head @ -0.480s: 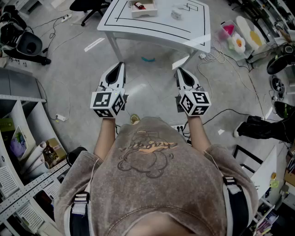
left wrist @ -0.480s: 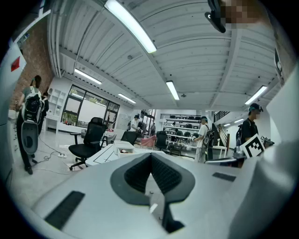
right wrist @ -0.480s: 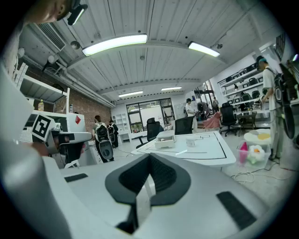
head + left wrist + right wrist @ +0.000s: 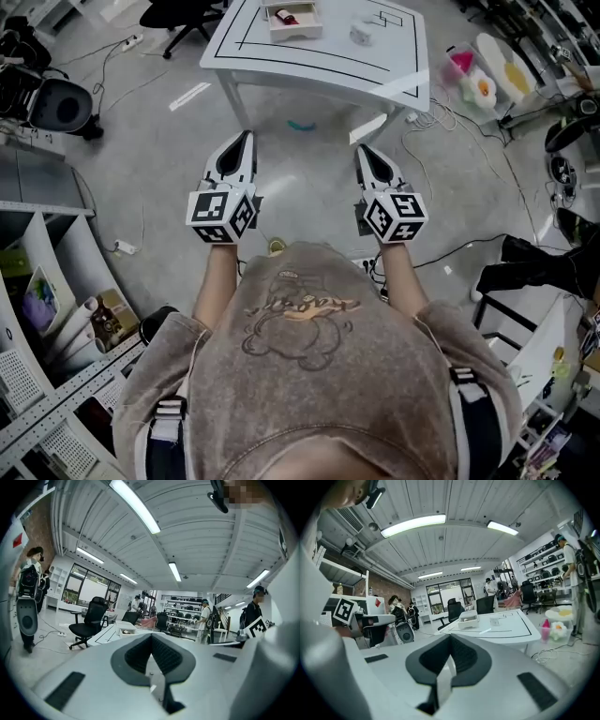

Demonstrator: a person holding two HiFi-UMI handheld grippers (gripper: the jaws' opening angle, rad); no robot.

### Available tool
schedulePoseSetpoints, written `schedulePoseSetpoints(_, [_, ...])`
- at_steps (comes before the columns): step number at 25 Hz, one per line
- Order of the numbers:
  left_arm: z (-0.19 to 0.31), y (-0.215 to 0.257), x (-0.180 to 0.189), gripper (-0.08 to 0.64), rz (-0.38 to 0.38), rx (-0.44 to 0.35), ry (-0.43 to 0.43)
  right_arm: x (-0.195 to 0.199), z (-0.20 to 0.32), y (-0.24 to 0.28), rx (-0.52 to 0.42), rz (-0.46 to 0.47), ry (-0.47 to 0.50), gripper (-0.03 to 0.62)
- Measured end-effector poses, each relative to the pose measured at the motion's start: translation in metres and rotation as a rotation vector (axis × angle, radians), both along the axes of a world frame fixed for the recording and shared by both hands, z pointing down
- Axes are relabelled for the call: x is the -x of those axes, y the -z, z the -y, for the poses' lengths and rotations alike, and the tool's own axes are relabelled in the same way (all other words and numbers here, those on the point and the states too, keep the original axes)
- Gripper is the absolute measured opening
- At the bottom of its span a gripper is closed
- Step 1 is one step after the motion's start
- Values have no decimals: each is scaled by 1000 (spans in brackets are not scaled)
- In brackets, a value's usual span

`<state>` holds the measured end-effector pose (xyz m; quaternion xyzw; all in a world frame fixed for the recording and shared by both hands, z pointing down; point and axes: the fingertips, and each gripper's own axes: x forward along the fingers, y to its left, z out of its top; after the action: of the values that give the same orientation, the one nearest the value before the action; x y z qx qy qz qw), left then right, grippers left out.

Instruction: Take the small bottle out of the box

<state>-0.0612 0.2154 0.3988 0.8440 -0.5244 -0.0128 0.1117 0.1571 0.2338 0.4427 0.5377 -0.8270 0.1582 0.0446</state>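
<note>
I have both grippers held out low in front of me, over the bare floor in the middle of the head view. The left gripper [image 4: 247,137] sits left of centre and the right gripper [image 4: 362,150] right of centre, both pointing toward the top of the frame. Each gripper view shows its two jaws pressed together at the tips with nothing between them, so neither one carries anything.

The white table [image 4: 394,58] fills the top centre of the head view, well apart from both grippers. The box [image 4: 292,34] stands near the top edge of the frame, on the left part of the tabletop. The bottle [image 4: 286,15] lies inside it, a small dark red shape against the pale bottom. A small clear container [image 4: 361,33] stands on the table just right of the box. A black chair [image 4: 178,13] is at the upper left, beyond the table.
</note>
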Motion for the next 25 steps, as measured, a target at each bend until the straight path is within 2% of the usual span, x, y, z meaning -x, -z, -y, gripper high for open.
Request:
schedulePoseSetpoints(15, [18,-7,33,2,-21,-17,-67,47,2,-11,-5,-20,-47,-6])
schedulePoseSetpoints(25, [63,-9,36,2,-32,-29,-74,56,54,-14,-13,-32,-35,-6])
